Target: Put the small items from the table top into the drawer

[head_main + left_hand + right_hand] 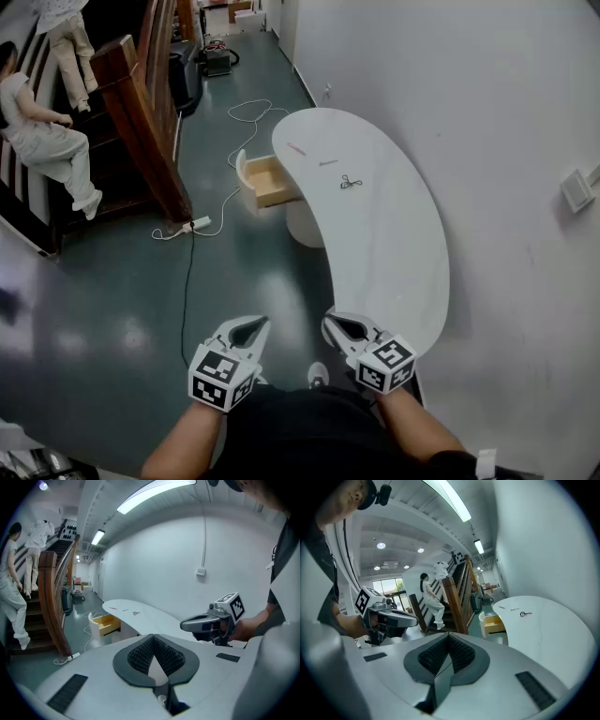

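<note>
A white curved table runs along the wall ahead, and its wooden drawer stands open at the far left side. On the far end of the table top lie a dark wiry item, a thin pink stick and one more small piece. The table and the drawer also show far off in the left gripper view. Both grippers hang low near the person's body, well short of the items. My left gripper is shut and holds nothing. My right gripper is likewise shut and holds nothing.
A wooden stair banister rises at the left, with people on the steps. A power strip and white cables lie on the green floor in front of the drawer. The white wall bounds the table's right side.
</note>
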A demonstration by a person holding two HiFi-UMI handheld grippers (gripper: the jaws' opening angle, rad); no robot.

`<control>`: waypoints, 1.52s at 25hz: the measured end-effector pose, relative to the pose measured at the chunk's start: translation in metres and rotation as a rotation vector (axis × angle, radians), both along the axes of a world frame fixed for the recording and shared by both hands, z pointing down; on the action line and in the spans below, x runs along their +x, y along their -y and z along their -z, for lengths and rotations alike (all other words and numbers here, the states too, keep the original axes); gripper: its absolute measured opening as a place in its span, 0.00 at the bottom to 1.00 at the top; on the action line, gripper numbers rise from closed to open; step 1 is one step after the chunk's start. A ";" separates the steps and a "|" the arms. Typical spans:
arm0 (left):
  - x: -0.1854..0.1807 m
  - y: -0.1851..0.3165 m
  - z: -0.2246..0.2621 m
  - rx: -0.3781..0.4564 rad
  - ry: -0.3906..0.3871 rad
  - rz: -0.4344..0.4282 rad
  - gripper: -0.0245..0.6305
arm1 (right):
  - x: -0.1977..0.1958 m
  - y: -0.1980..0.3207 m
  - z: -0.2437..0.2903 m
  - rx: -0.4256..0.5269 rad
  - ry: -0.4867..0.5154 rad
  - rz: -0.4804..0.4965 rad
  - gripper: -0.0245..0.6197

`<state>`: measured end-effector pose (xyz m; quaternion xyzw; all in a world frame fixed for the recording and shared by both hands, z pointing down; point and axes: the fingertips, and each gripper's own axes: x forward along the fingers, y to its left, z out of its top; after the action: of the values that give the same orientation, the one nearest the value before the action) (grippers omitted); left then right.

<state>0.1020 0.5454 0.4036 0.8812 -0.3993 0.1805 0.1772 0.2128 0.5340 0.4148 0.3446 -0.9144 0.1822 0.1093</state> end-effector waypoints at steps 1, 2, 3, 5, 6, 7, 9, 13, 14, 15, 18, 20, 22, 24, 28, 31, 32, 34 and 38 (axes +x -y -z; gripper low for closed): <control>0.000 0.000 0.000 0.000 0.001 0.001 0.06 | 0.000 0.000 0.000 0.000 -0.001 0.001 0.04; 0.001 -0.001 0.000 0.001 0.001 0.002 0.06 | 0.001 -0.001 0.000 0.000 -0.001 0.002 0.04; 0.001 -0.001 0.000 0.001 0.001 0.003 0.06 | 0.001 -0.001 0.000 0.000 -0.001 0.003 0.04; 0.001 -0.001 -0.001 0.001 0.001 0.004 0.06 | 0.001 -0.001 -0.001 -0.001 -0.001 0.005 0.04; 0.000 -0.001 -0.001 0.001 0.001 0.005 0.06 | 0.000 -0.002 -0.001 -0.002 -0.001 0.005 0.04; -0.001 -0.001 -0.001 0.001 0.001 0.005 0.06 | -0.001 -0.002 -0.001 -0.003 -0.002 0.006 0.04; -0.002 -0.001 0.000 -0.001 0.001 0.005 0.06 | -0.002 -0.003 0.000 -0.004 -0.001 0.006 0.04; -0.002 -0.002 -0.004 -0.009 0.001 -0.001 0.06 | -0.007 -0.004 0.000 -0.004 0.016 0.011 0.04; -0.002 -0.003 -0.005 -0.012 0.002 -0.004 0.06 | -0.010 -0.006 0.001 -0.001 0.019 0.016 0.04; -0.003 -0.003 -0.006 -0.015 0.004 -0.007 0.06 | -0.013 -0.008 0.001 0.001 0.019 0.022 0.04; -0.007 -0.003 -0.007 -0.016 0.007 -0.016 0.06 | -0.023 -0.014 -0.002 0.002 0.002 0.043 0.04; -0.011 -0.003 -0.007 -0.014 0.008 -0.021 0.06 | -0.029 -0.018 -0.003 0.001 -0.002 0.054 0.04; -0.016 -0.003 -0.007 -0.015 0.008 -0.026 0.06 | -0.035 -0.020 -0.004 -0.003 0.000 0.056 0.04; -0.022 -0.004 -0.008 -0.017 0.007 -0.034 0.06 | -0.041 -0.022 -0.003 -0.003 0.001 0.052 0.04; -0.033 -0.006 -0.009 -0.015 0.009 -0.056 0.06 | -0.054 -0.022 -0.004 -0.003 -0.001 0.033 0.04; -0.048 -0.008 -0.010 -0.013 0.012 -0.070 0.06 | -0.069 -0.024 -0.004 -0.004 0.000 0.016 0.04; -0.054 -0.009 -0.010 -0.013 0.012 -0.073 0.06 | -0.075 -0.025 -0.005 -0.004 0.000 0.012 0.04; -0.065 -0.009 -0.011 -0.010 0.012 -0.076 0.06 | -0.085 -0.026 -0.005 -0.002 0.000 0.003 0.04; -0.083 -0.011 -0.016 -0.015 0.012 -0.081 0.06 | -0.100 -0.030 -0.008 -0.003 0.000 -0.013 0.04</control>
<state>0.0192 0.5568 0.4200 0.8942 -0.3631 0.1959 0.1737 0.1125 0.5641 0.4224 0.3506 -0.9118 0.1841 0.1086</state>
